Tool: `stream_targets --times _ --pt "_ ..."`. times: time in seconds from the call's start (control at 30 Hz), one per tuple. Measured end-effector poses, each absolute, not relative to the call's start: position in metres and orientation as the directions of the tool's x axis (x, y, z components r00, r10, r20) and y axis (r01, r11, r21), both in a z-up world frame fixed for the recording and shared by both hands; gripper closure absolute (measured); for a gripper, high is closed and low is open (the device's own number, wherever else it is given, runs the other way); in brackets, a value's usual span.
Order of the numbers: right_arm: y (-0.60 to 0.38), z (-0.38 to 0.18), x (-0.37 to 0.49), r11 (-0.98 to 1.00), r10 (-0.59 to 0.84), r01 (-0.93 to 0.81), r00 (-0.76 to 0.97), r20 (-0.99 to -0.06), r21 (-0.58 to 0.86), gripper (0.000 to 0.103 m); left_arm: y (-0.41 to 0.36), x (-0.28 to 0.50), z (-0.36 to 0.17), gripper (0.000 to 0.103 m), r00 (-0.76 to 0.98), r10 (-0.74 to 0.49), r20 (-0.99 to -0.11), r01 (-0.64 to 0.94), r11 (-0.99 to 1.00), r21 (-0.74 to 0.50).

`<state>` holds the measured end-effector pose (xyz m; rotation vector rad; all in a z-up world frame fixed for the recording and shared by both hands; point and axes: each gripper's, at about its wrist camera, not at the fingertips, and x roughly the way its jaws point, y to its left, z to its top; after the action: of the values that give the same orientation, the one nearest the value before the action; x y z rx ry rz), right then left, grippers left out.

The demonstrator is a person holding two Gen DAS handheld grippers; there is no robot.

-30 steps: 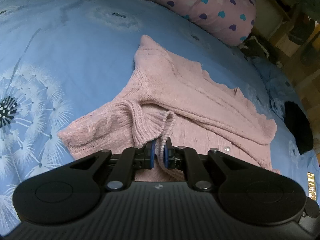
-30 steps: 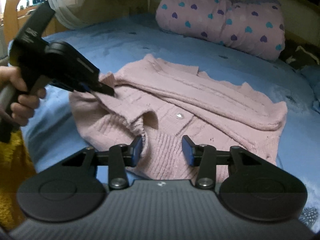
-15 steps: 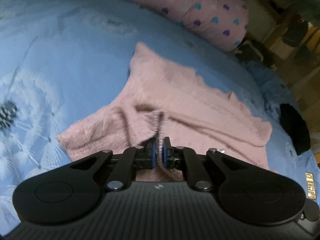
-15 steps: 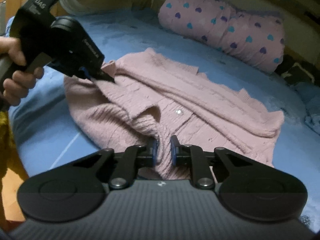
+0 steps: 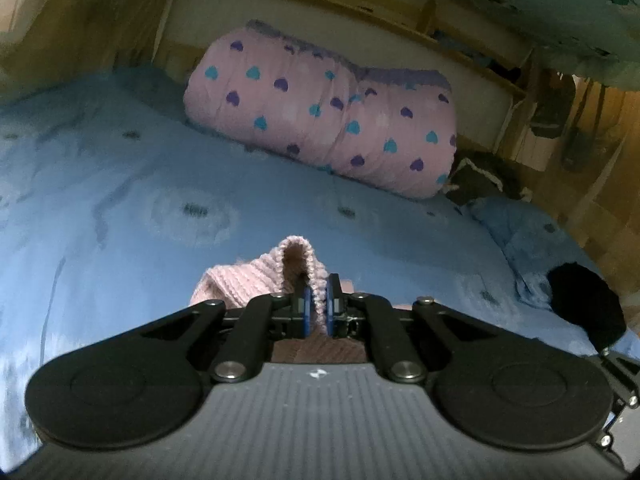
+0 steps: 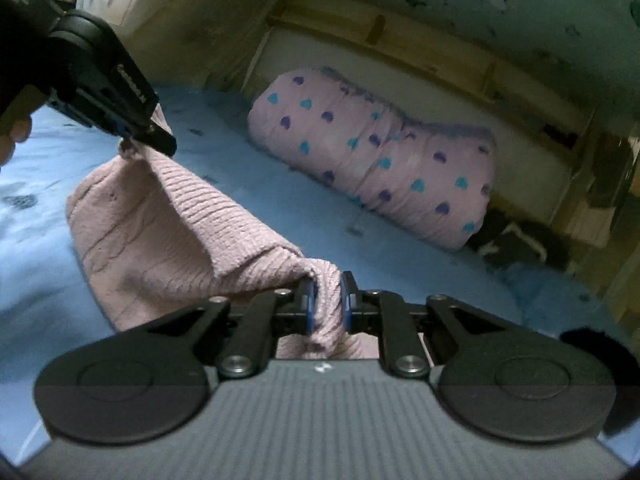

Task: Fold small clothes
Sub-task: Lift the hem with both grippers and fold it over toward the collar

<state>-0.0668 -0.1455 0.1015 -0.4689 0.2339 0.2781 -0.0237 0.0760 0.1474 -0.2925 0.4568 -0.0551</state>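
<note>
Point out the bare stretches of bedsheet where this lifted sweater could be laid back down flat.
The widest bare patch of blue sheet runs between the pink sweater and the heart-print pillow. More lies open to the left. The right is crowded: a black item and dark clutter beside the pillow. Both the left claw and right claw grip the sweater.

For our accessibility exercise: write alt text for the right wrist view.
The right gripper and left gripper each pinch the pink knitted sweater, holding it above a blue bedsheet, with a heart-print pillow behind.
</note>
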Motion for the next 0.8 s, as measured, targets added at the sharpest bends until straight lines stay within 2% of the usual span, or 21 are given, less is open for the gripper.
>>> stream_targets --times 0.17,0.37,0.53,0.8 --pt "-0.137 0.113 -0.027 0.841 0.188 -0.280 0.954 -0.234 -0.463 0.087 0.074 0.024 0.156 0.095 0.915 -0.070 -0.398 -0.029 0.971 -0.236" --pt "-0.124 0.105 0.031 0.815 0.151 -0.247 0.964 -0.218 -0.525 0.087 0.074 0.099 0.132 0.095 0.894 -0.048 -0.445 -0.046 0.979 -0.199" --pt "-0.118 0.072 0.076 0.801 0.103 -0.242 0.957 -0.273 -0.548 0.087 0.066 0.155 0.087 0.094 0.849 -0.028 -0.528 -0.065 0.985 -0.157" --pt "-0.111 0.018 0.126 0.800 0.064 -0.301 0.903 -0.424 -0.520 0.086 0.065 0.200 0.025 0.093 0.761 -0.006 -0.649 -0.088 0.990 -0.112"
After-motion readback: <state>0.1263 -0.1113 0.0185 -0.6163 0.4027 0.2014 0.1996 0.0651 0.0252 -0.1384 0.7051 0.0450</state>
